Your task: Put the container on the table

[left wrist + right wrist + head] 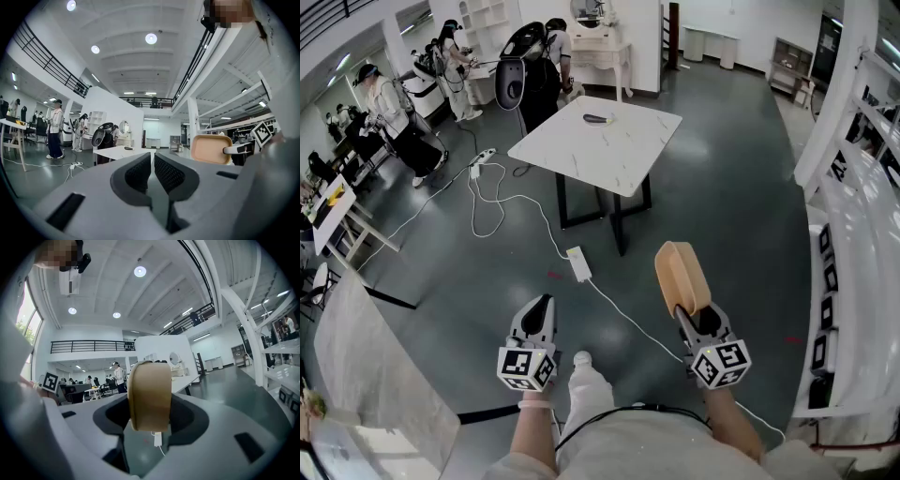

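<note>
1. Out on the open floor, well short of the tabletop: the right claw is clenched on the tan container. It is held edge-on and sticks forward, roughly level.
2. The left claw has its jaws together with nothing between them. It hangs beside the right one, idle.
3. Judged step: carry the container to the tabletop. The container is in the air, not yet over the top.
4. To do it well, hold the grip firm while walking and bring the container in above the tabletop's near corner. Lower it until its bottom touches, then release. Don't drop it from height.
5. The pads only pinch one wall, so the container could swing. Move smoothly.
6. Landing spot: most of the tabletop is bare. A small dark object lies near the far side, so set down nearer, well inside the edge.
7. Floor hazards: a white cable and a white block lie across the path between person and tabletop. Step over them.
8. Shelving runs close on the right, and people stand far off on the left. The room straight ahead is wide.
</note>
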Available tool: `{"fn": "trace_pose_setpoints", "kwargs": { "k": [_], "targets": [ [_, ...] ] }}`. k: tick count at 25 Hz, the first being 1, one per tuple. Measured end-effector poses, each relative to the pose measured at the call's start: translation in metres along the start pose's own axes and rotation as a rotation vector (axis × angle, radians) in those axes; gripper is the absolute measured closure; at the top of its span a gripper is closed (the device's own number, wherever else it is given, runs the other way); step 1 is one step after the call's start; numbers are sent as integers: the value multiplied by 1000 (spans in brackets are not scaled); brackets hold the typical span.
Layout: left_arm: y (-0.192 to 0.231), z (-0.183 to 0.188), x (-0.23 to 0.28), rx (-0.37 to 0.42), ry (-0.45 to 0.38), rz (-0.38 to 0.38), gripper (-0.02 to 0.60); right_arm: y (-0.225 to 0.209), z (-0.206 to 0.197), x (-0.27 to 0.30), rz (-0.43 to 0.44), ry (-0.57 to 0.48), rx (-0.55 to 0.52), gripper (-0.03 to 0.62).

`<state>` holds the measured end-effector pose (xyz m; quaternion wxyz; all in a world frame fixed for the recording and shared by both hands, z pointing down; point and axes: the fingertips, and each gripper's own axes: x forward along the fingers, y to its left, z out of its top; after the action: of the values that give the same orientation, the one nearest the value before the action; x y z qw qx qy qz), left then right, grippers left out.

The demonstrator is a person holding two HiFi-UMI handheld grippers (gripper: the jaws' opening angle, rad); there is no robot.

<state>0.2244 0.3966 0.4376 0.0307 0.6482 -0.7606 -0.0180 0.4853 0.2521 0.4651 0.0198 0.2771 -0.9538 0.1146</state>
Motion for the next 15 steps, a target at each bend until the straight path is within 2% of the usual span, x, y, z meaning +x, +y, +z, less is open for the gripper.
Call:
{"fn": "trace_pose_setpoints", "kwargs": {
  "k": [7, 15],
  "targets": [
    [44, 11, 45, 21, -23, -7, 555, -2, 5, 63, -24, 2, -9, 367],
    [106, 12, 102, -7, -11, -25, 555, 2, 7, 139, -36, 29, -11, 367]
  ]
}}
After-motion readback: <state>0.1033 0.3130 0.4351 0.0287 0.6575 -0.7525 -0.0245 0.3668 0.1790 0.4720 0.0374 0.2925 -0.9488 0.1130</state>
